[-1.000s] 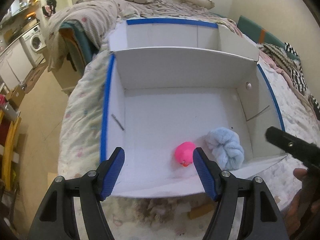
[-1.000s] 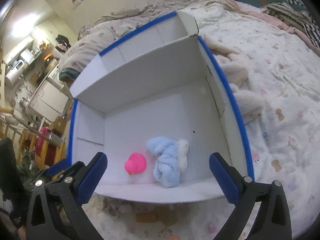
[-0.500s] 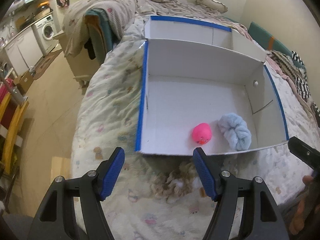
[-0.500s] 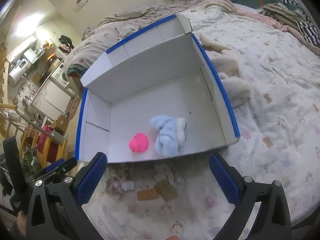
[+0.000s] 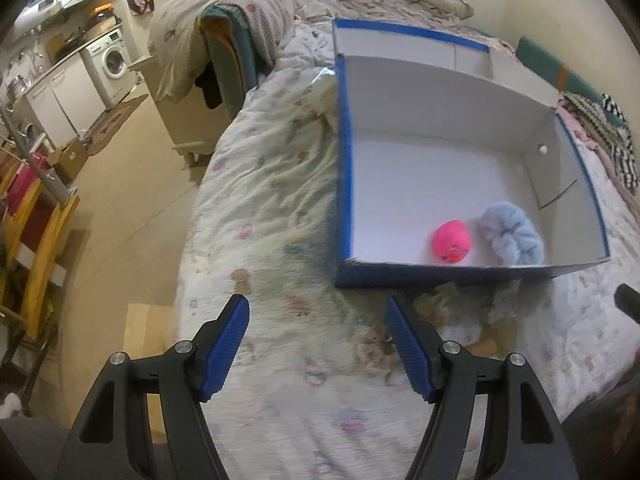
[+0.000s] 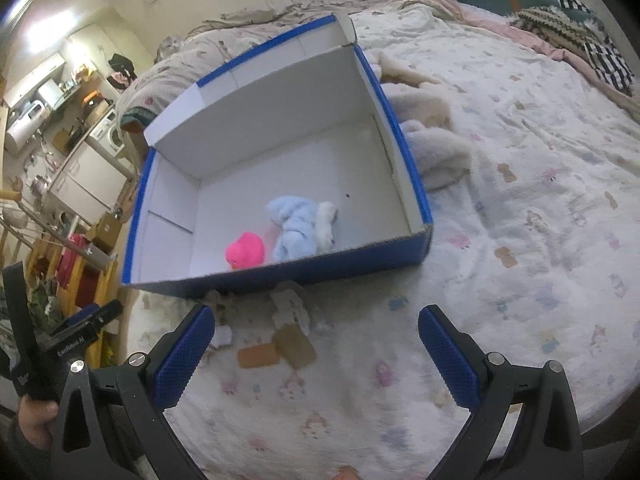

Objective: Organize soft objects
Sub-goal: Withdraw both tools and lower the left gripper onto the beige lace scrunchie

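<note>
A white box with blue edges (image 5: pixel 344 184) (image 6: pixel 404 148) sits on the bed. Inside it, near the front wall, lie a pink plush toy (image 5: pixel 452 240) (image 6: pixel 245 250) and a light blue fluffy cloth (image 5: pixel 512 236) (image 6: pixel 294 226). Small soft scraps (image 6: pixel 290 308) (image 5: pixel 444 304) and two tan sponge pieces (image 6: pixel 276 350) lie on the bedspread in front of the box. My left gripper (image 5: pixel 318 344) is open and empty, back from the box's front left corner. My right gripper (image 6: pixel 316 354) is open and empty, above the sponge pieces.
Cream fluffy cloths (image 6: pixel 432 136) lie against the box's right side. The bed's left edge (image 5: pixel 192 240) drops to the floor. A washing machine (image 5: pixel 112 60) and a yellow rack (image 5: pixel 36 240) stand far left. Striped blankets (image 6: pixel 600 56) lie at the far right.
Both grippers have pulled back and up from the box, so more bedspread and the scraps in front of it show. Both stay open. The toys in the box have not moved.
</note>
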{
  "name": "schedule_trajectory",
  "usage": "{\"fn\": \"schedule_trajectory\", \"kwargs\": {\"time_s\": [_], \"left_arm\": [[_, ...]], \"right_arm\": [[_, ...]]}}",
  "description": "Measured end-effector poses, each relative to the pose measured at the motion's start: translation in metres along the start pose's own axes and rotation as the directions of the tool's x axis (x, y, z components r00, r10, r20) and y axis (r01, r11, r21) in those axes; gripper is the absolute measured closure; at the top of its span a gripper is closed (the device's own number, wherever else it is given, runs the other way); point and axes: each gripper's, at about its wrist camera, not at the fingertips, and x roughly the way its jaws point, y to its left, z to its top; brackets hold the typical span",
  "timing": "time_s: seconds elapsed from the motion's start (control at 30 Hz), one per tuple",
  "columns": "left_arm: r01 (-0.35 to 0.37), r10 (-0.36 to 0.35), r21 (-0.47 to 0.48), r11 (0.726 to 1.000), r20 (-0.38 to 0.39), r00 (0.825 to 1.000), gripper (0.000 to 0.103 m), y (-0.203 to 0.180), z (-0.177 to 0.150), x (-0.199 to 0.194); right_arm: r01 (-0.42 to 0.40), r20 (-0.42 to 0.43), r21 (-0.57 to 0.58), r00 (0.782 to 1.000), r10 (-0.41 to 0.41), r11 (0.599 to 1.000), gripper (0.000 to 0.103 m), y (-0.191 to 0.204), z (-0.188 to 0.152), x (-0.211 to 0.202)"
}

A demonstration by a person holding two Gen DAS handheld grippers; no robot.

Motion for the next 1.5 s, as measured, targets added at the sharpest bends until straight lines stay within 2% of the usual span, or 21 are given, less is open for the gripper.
{"fn": "schedule_trajectory", "kwargs": {"time_s": [0.17,0.37,0.5,0.67,0.77,0.9,1.0,1.07,1.13,1.2,1.27,1.3,1.47,1.5], "left_arm": [[-0.011,0.010,-0.042,0.999,-0.029,1.000,0.035,0.015,-0.004,0.007],[-0.008,0.004,-0.080,0.997,-0.052,0.999,0.035,0.020,-0.003,0.012],[0.029,-0.035,-0.090,0.996,-0.073,0.997,0.035,0.017,-0.001,0.019],[0.067,-0.080,-0.104,0.992,-0.128,0.989,0.035,0.006,0.000,0.034],[0.097,-0.124,-0.137,0.986,-0.202,0.972,0.039,0.000,-0.002,0.052],[0.123,-0.186,-0.211,0.970,-0.315,0.930,0.058,-0.005,-0.007,0.082],[0.114,-0.197,-0.234,0.965,-0.373,0.907,0.064,-0.010,-0.011,0.099],[0.109,-0.206,-0.252,0.962,-0.399,0.893,0.071,-0.012,-0.013,0.109],[0.115,-0.226,-0.275,0.955,-0.415,0.881,0.083,-0.012,-0.014,0.114],[0.138,-0.266,-0.305,0.942,-0.433,0.861,0.095,-0.013,-0.016,0.119],[0.174,-0.311,-0.324,0.930,-0.441,0.842,0.096,-0.015,-0.018,0.120],[0.183,-0.317,-0.324,0.928,-0.431,0.845,0.096,-0.015,-0.017,0.117],[0.214,-0.286,-0.238,0.947,-0.332,0.899,0.096,-0.023,-0.007,0.083],[0.219,-0.284,-0.226,0.949,-0.316,0.905,0.096,-0.023,-0.006,0.077]], "right_arm": [[0.007,-0.026,0.019,1.000,-0.006,1.000,0.000,-0.004,-0.002,0.005],[0.034,-0.046,-0.017,0.998,-0.034,0.999,0.000,0.005,-0.003,0.013],[0.053,-0.085,-0.018,0.995,-0.054,0.998,0.000,0.004,-0.004,0.023],[0.046,-0.093,-0.020,0.995,-0.047,0.999,0.000,0.007,-0.003,0.028],[0.041,-0.103,-0.026,0.994,-0.043,0.999,0.000,0.009,-0.002,0.032],[0.038,-0.113,-0.042,0.993,-0.042,0.998,0.000,0.013,-0.002,0.037],[0.042,-0.120,-0.061,0.992,-0.049,0.997,0.000,0.016,-0.002,0.041],[0.047,-0.125,-0.073,0.991,-0.056,0.996,0.000,0.017,-0.001,0.043],[0.050,-0.131,-0.078,0.990,-0.060,0.996,0.000,0.017,-0.001,0.045],[0.052,-0.136,-0.079,0.989,-0.062,0.996,0.000,0.016,-0.001,0.047],[0.047,-0.140,-0.078,0.988,-0.058,0.996,0.000,0.016,0.000,0.048],[0.046,-0.140,-0.079,0.989,-0.056,0.996,0.000,0.016,0.000,0.048],[0.050,-0.145,-0.084,0.988,-0.062,0.995,0.000,0.017,-0.001,0.049],[0.053,-0.148,-0.082,0.987,-0.064,0.995,0.000,0.016,-0.001,0.050]]}}
